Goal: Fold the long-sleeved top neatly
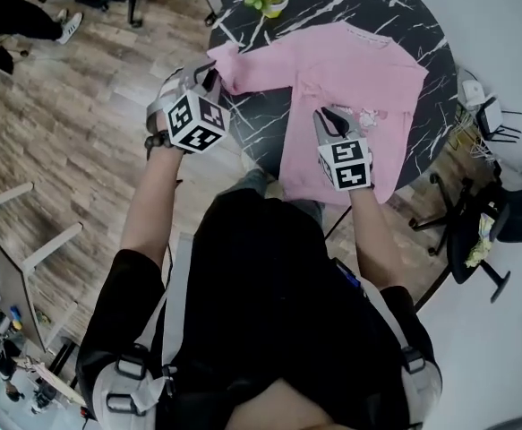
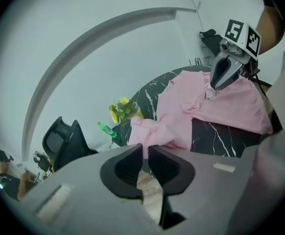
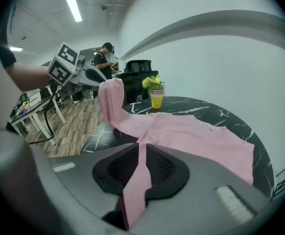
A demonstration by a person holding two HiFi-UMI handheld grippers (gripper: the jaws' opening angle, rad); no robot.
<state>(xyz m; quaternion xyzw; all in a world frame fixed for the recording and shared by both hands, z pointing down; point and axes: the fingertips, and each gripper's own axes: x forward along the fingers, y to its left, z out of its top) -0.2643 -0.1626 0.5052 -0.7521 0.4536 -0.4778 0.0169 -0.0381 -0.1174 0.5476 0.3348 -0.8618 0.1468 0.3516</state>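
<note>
With the top [image 1: 355, 65] lying spread on the desk [image 1: 265, 124], I am holding its sleeve [image 1: 243, 74] up above the desk's edge in my left gripper [image 1: 210, 75], jaws shut on it, and pinching its near edge [image 3: 134, 195] in my right gripper [image 1: 333, 115], so every fold is remaining.

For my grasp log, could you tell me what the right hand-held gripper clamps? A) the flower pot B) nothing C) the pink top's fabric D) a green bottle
C: the right gripper view shows the pink top running between the shut jaws of the right hand-held gripper.
</note>
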